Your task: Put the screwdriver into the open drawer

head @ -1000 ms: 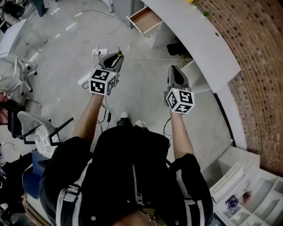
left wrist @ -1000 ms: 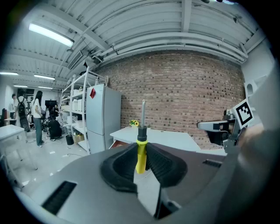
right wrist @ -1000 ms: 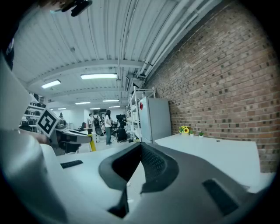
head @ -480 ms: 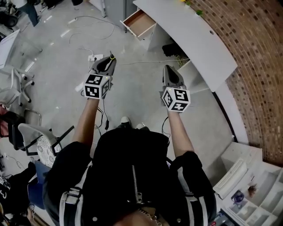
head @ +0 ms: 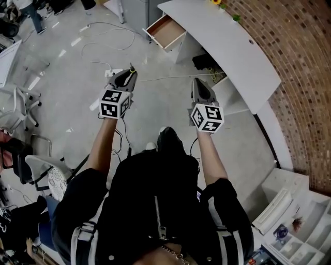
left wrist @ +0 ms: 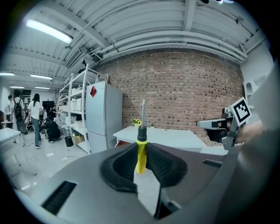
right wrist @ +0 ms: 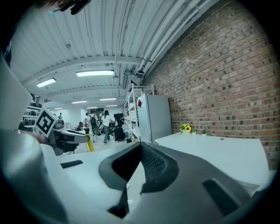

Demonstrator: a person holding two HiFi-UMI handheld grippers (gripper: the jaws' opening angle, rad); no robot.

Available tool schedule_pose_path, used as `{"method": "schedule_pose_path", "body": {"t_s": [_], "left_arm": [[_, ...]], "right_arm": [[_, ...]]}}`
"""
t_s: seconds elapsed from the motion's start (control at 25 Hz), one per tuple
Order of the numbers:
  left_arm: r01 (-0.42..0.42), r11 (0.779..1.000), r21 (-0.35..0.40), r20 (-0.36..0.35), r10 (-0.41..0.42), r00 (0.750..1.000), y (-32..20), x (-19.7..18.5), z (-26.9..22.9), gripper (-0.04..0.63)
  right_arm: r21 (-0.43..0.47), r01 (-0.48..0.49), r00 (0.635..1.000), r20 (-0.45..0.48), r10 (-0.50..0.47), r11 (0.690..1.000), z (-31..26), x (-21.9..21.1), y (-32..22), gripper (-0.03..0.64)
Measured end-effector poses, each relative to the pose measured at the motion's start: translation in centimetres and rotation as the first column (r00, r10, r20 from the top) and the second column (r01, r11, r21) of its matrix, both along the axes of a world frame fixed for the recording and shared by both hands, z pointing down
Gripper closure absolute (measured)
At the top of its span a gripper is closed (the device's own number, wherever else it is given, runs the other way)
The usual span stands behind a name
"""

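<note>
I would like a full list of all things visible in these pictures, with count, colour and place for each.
screwdriver: one, yellow handle, upright in the left gripper
drawer: one, open, brown inside, at the desk's far end
desk: one, white, along the brick wall
brick wall: one, red-brown, right side
flowers: one bunch, yellow, on the desk
refrigerator: one, pale grey, beside the desk
power strip: one, white, on the floor
left gripper: one, grey, fingers shut on the screwdriver
right gripper: one, grey, fingers shut, empty
</note>
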State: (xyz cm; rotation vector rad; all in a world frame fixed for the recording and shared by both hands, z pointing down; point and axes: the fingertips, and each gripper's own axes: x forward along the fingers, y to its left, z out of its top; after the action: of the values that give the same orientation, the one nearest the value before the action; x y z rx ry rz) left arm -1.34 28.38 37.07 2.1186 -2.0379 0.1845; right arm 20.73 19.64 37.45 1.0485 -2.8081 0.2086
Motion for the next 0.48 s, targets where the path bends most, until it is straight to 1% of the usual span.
{"method": "schedule_pose_path", "body": {"t_s": [0.24,0.48], "left_arm": [[0.006,1.0,-0.022,-0.012,-0.007,1.0,-3.4,-2.8,1.2,0.515],[0.025,0.999,-0.025,-0.003,-0.025,1.0,-9.4,-6.7,0.7,0.515]], "right_arm": [[-0.032,0.013,1.0,0.008,-0.013,0.999,1.4,-3.4,-3.6,0.609],[-0.041,0.037,0.998,0.046,-0.035,0.998,1.1,-7.7,-10.4,0.609]]}}
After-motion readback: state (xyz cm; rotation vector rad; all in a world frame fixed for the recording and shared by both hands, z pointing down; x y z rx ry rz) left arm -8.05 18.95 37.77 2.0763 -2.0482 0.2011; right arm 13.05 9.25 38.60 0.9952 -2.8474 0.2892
